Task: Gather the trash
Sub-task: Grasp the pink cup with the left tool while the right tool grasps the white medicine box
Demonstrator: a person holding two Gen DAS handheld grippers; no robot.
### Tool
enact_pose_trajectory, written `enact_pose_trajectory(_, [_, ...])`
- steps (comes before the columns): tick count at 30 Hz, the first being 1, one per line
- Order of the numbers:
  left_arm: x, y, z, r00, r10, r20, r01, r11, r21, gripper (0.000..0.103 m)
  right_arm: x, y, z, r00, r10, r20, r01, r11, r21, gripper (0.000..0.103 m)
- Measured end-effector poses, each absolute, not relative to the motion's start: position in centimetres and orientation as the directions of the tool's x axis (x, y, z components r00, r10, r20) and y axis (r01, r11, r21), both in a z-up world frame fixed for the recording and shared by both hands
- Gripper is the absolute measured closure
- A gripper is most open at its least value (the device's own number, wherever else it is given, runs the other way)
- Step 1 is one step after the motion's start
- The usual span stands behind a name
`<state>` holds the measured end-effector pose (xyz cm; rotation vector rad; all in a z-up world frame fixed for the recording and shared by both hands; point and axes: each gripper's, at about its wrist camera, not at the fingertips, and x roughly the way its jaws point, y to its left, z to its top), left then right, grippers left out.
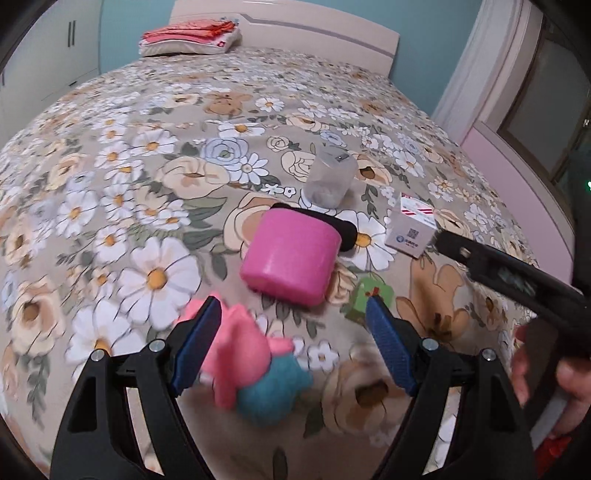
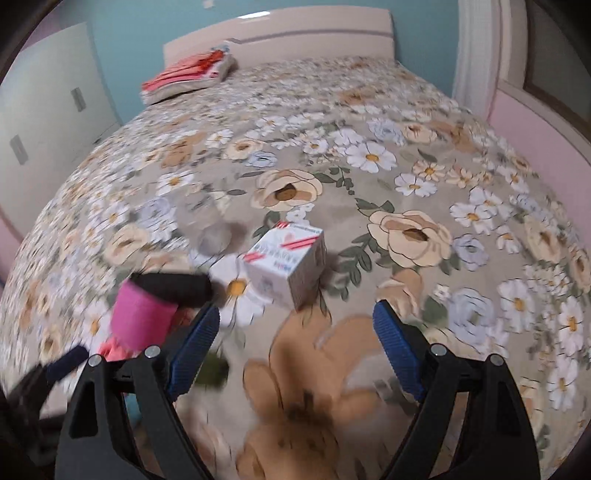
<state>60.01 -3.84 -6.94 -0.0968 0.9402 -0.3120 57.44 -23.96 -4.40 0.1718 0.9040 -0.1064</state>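
A pink bin with a black liner lies on its side on the floral bed cover. Beyond it stand a clear plastic cup and a white carton; a small green scrap lies near the bin. My left gripper is open over a pink and teal plush toy, which lies by its left finger, not gripped. My right gripper is open just short of the white carton, with only bed cover between its fingers. The right wrist view shows the bin at lower left.
The bed cover stretches back to a headboard, with a folded red and white pile at the far left. A pink wall and window frame run along the right. A hand holds the right gripper's handle.
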Motion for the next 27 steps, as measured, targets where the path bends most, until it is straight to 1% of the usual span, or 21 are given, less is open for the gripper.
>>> enact_pose_trajectory(8, [63.4, -4.7, -9.3, 0.537, -0.321, -0.78, 0.261, 0.943, -0.209, 0.024, 62.4, -24.6, -8.3, 0.546, -0.002, -0.838, 0.282, 0.942, 0.181, 0.016])
enact_pose_trajectory(10, [64.3, -4.7, -10.2, 0.53, -0.313, -0.788, 0.253, 0.946, -0.205, 0.024, 62.9, -24.9, -8.8, 0.55, -0.013, -0.835, 0.304, 0.934, 0.185, 0.016])
enact_pose_trajectory(13, [65.2, -4.4, -11.0, 0.514, -0.334, -0.79, 0.232, 0.941, -0.247, 0.024, 63.7, -25.3, -9.0, 0.56, -0.027, -0.828, 0.324, 0.927, 0.189, 0.016])
enact_pose_trajectory(15, [65.4, -4.5, -11.2, 0.514, -0.334, -0.79, 0.223, 0.941, -0.253, 0.024, 64.0, -25.3, -9.2, 0.564, -0.033, -0.825, 0.324, 0.928, 0.185, 0.016])
enact_pose_trajectory(16, [65.5, -4.5, -11.3, 0.515, -0.333, -0.79, 0.22, 0.942, -0.254, 0.025, 64.1, -25.3, -9.2, 0.564, -0.038, -0.825, 0.323, 0.93, 0.178, 0.019])
enact_pose_trajectory(17, [65.5, -4.6, -11.3, 0.516, -0.329, -0.791, 0.217, 0.943, -0.251, 0.027, 64.1, -25.2, -9.3, 0.568, -0.043, -0.822, 0.318, 0.932, 0.171, 0.03])
enact_pose_trajectory(18, [65.5, -4.6, -11.2, 0.518, -0.326, -0.791, 0.216, 0.944, -0.248, 0.036, 64.1, -25.3, -9.4, 0.57, -0.04, -0.821, 0.307, 0.937, 0.167, 0.037])
enact_pose_trajectory(20, [65.5, -4.5, -11.2, 0.516, -0.328, -0.791, 0.212, 0.944, -0.253, 0.036, 63.9, -25.5, -9.6, 0.564, -0.031, -0.826, 0.296, 0.941, 0.167, 0.058])
enact_pose_trajectory(27, [64.4, -4.1, -10.1, 0.521, -0.325, -0.79, 0.187, 0.946, -0.266, 0.036, 61.9, -26.3, -8.5, 0.584, 0.019, -0.811, 0.25, 0.947, 0.202, 0.058])
